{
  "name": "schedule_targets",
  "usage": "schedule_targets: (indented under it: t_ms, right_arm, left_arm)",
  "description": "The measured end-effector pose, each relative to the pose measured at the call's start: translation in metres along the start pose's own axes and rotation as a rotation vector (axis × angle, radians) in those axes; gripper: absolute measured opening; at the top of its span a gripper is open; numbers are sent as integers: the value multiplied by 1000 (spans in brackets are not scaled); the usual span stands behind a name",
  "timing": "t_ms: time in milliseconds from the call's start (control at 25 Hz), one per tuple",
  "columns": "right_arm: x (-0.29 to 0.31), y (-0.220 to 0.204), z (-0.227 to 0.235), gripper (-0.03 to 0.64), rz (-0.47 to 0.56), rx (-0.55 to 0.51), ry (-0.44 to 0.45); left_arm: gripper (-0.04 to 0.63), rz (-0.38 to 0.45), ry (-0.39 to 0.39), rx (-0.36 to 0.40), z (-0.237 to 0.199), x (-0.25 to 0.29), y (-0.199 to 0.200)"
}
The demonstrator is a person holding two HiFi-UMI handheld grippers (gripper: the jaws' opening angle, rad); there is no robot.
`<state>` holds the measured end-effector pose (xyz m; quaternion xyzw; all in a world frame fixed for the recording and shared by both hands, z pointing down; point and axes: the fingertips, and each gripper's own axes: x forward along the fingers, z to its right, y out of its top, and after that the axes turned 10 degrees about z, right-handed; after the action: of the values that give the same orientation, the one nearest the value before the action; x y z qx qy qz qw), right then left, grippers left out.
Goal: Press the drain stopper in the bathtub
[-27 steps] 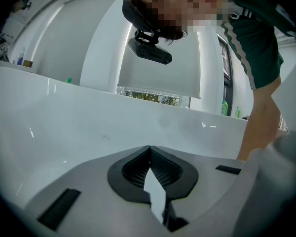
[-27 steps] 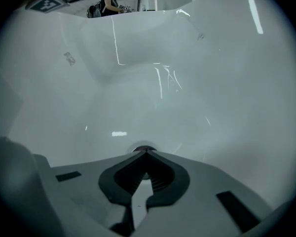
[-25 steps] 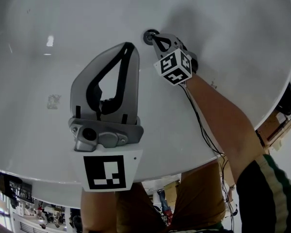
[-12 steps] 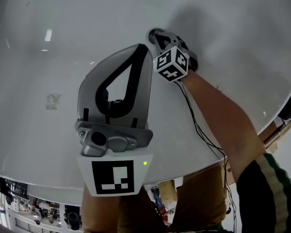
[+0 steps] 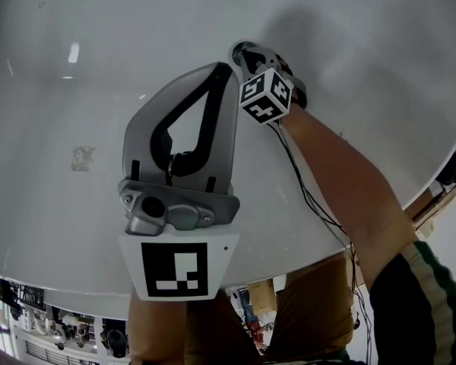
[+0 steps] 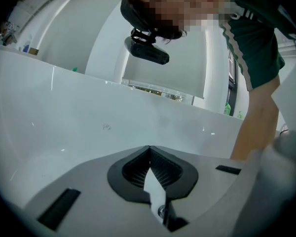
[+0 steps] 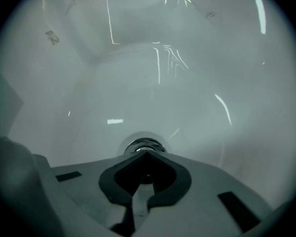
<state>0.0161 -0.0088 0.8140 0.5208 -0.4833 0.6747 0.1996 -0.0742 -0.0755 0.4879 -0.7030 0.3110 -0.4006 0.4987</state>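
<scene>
A: State of the right tongs?
B: Pressed together, empty, pointing steeply down, tips right at the drain stopper on the far bathtub floor.
A: And the left tongs?
B: Also together, nothing between, hovering nearer, just left of the right pair.

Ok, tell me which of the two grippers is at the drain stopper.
The right gripper: its shut tips point down right at the drain stopper. The left gripper, also shut, hangs apart from it.
</scene>
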Motion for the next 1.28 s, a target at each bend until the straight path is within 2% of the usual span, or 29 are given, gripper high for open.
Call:
schedule_targets:
  t_ms: [320, 600, 800, 960, 1000, 1120, 1280]
  right_arm:
    - [2, 2, 1, 11, -9, 22, 56]
    - [5, 4, -1, 11, -7, 55, 32]
    - [-4, 7, 0, 12, 0, 37, 14]
    - [-14, 2, 1, 12, 20, 205, -16]
    - [-14, 2, 1, 12, 25, 221, -23]
    - [-13, 3, 2, 12, 33, 180, -23]
    - [-13, 3, 1, 12, 45, 179, 13]
  left_arm:
    - [8, -6, 4, -31, -2, 3, -2]
    - [8, 2, -12, -48, -1, 3, -1]
    - [8, -3, -8, -54, -4, 3, -4]
    - [8, -23, -13, -63, -1, 1, -6]
    - [8, -30, -15, -65, -1, 1, -8]
    - [8, -40, -23, -75, 2, 3, -11]
    - [8, -46, -31, -76, 4, 2, -14]
